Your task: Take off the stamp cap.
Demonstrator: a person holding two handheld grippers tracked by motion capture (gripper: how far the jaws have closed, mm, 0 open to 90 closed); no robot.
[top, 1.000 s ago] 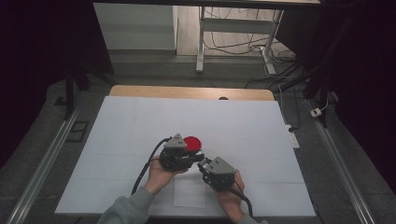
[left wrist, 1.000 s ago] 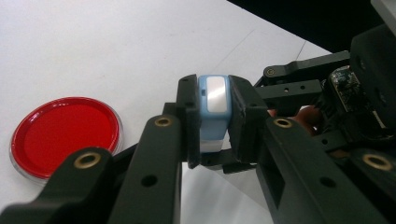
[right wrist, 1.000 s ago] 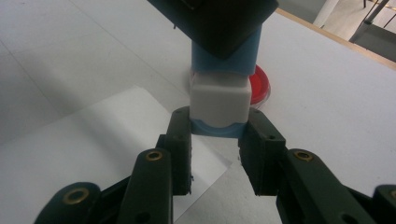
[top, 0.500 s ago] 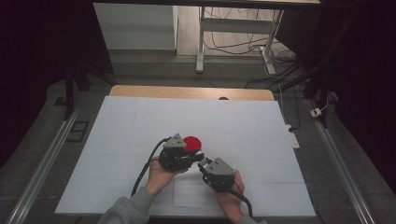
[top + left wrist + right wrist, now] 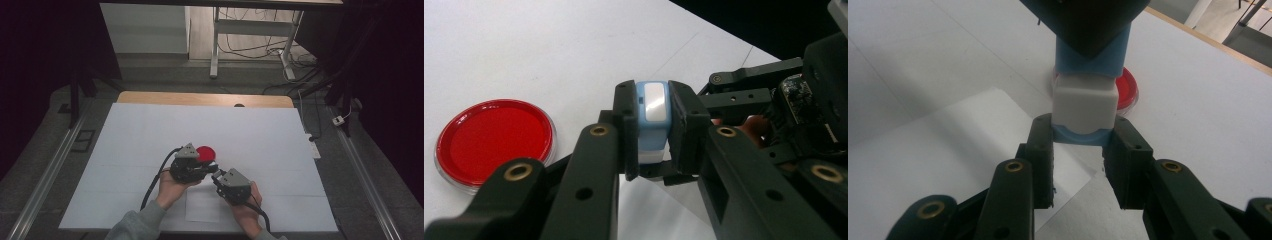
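Observation:
A small blue-and-white block (image 5: 652, 117) hangs between my two grippers, just above the white table (image 5: 150, 130). My left gripper (image 5: 654, 125) is shut on its blue upper part. My right gripper (image 5: 1082, 137) comes from the opposite side and is shut on the block's (image 5: 1082, 107) lower end, below the white section. In the high view the left gripper (image 5: 207, 169) and right gripper (image 5: 216, 176) meet tip to tip near the table's front middle. A round red dish (image 5: 205, 153) lies flat on the table just behind them; the left gripper view has this dish (image 5: 494, 140) to the left of the jaws.
A loose white sheet of paper (image 5: 202, 205) lies under the hands at the front edge. A wooden strip (image 5: 200, 98) borders the table's far side. Metal rails run along both sides, and cables and a desk frame (image 5: 215, 45) stand on the floor beyond.

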